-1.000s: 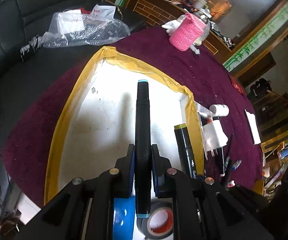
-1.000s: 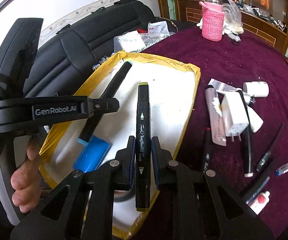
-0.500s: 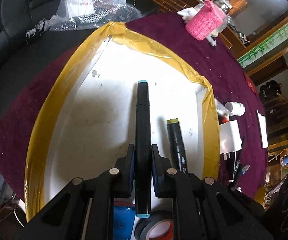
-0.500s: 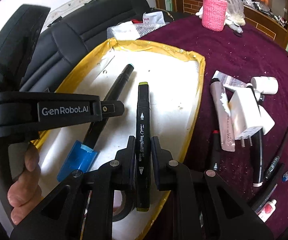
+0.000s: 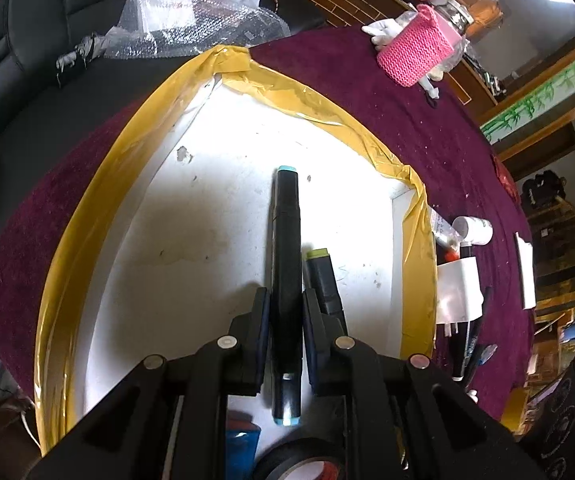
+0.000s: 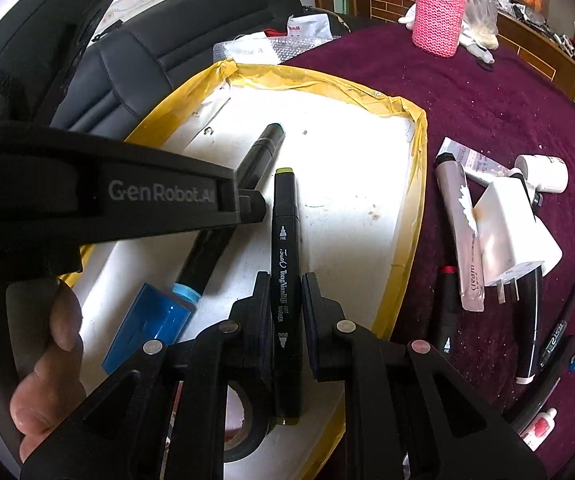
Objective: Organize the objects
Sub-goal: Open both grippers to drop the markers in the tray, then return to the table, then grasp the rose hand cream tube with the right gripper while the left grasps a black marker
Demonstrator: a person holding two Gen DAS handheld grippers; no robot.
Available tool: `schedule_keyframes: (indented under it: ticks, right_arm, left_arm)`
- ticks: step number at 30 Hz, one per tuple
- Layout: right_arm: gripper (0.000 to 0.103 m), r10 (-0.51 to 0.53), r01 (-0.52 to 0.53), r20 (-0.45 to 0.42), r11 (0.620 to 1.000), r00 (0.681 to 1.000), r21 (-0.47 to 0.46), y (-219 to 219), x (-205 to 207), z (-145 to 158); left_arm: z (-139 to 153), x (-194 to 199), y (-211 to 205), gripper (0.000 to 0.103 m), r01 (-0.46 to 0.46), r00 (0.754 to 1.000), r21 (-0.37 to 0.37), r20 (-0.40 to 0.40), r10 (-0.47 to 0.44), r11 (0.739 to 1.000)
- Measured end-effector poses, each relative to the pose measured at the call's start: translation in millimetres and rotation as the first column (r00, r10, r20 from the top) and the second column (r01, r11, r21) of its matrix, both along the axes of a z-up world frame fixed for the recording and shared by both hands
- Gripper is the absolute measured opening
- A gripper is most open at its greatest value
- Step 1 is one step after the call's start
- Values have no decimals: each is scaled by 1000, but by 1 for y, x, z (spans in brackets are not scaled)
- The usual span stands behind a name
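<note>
A white tray with a yellow taped rim point(image 5: 99, 184) lies on the maroon cloth. My left gripper point(image 5: 284, 296) is low over it and its jaws are opening. The black marker with light-blue caps point(image 5: 286, 240) lies between them on the tray floor, with thin gaps at the pads. My right gripper point(image 6: 284, 280) is shut on a black marker with olive-green caps point(image 6: 285, 232), just right of the blue-capped marker point(image 6: 263, 148). The green-capped marker point(image 5: 321, 276) also shows beside the left fingers. A hand holds the left gripper point(image 6: 247, 204).
A blue flat object point(image 6: 147, 324) and a black tape roll point(image 6: 247, 432) lie at the tray's near end. Right of the tray lie a white charger point(image 6: 511, 224), a cream tube point(image 6: 463, 232), a white bottle point(image 6: 543, 172) and several pens. A pink knitted holder point(image 6: 439, 16) stands far back.
Both grippers came down closer to the tray floor, each with its marker. The two markers now lie side by side. The left pads have eased off the blue-capped marker.
</note>
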State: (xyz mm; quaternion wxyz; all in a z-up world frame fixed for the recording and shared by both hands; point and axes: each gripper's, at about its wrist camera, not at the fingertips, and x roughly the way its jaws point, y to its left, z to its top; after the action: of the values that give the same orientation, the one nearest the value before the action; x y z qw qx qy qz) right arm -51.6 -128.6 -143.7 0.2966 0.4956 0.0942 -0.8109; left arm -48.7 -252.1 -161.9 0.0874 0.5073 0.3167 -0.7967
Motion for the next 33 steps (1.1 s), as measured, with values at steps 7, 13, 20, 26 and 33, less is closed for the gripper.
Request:
schedule_keyframes:
  ticks: [7, 13, 20, 26, 33]
  right_arm:
    - [34, 9, -4, 46, 993, 999, -120, 15, 1, 9]
    - [45, 49, -36, 37, 953, 998, -300, 71, 31, 36]
    - [45, -38, 41, 16, 944, 999, -326, 160, 70, 28]
    - [45, -228, 243, 86, 933, 970, -265, 225, 67, 3]
    - [45, -313, 333, 123, 918, 942, -214, 240, 52, -12]
  left_arm:
    - [22, 20, 3, 58, -47, 995, -27, -84, 45, 999]
    - [72, 52, 61, 67, 51, 960, -169, -262, -94, 984]
    - [77, 70, 156, 77, 286, 888, -258, -290, -356, 923]
    - [59, 59, 183, 77, 344, 896, -238, -207, -393, 908]
    - [48, 59, 191, 77, 368, 908, -192, -137, -397, 910]
